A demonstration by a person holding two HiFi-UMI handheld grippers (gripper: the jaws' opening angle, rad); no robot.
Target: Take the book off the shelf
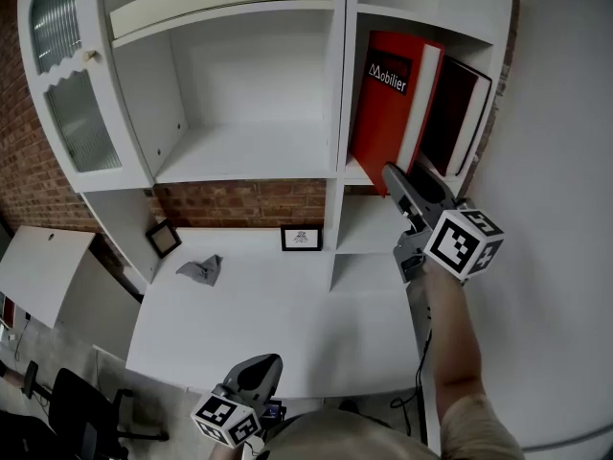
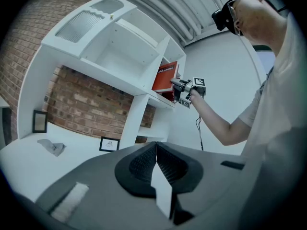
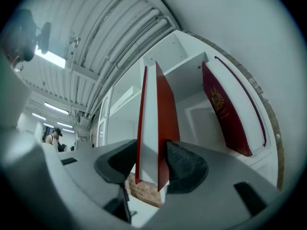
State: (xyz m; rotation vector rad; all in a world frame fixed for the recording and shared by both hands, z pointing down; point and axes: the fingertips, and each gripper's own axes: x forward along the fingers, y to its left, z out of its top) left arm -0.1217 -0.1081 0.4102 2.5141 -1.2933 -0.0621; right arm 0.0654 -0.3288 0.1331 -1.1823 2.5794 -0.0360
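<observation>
Your left gripper [image 1: 257, 372] hangs low, jaws clenched on nothing. Your right gripper [image 1: 395, 175] grasps the red book [image 1: 383, 103] at its lower edge. It leans in the upper right cubby of the white shelf [image 1: 356, 172], so you've gripped it, but pulling it clear seems left.

In the head view the book [image 1: 383, 103] stands tilted in the upper right compartment of the shelf unit [image 1: 337, 113]. A second book [image 1: 458, 113] leans just right of it. The right hand-held gripper [image 1: 395, 175] is at the book's lower edge, its jaws on either side of the book. Below, on the tabletop [image 1: 287, 324], a framed picture [image 1: 302, 239] stands at the back centre. A smaller frame [image 1: 164, 238] and a crumpled cloth [image 1: 202, 270] lie further left. The left hand-held gripper [image 1: 263, 364] is at the frame's bottom edge.
</observation>
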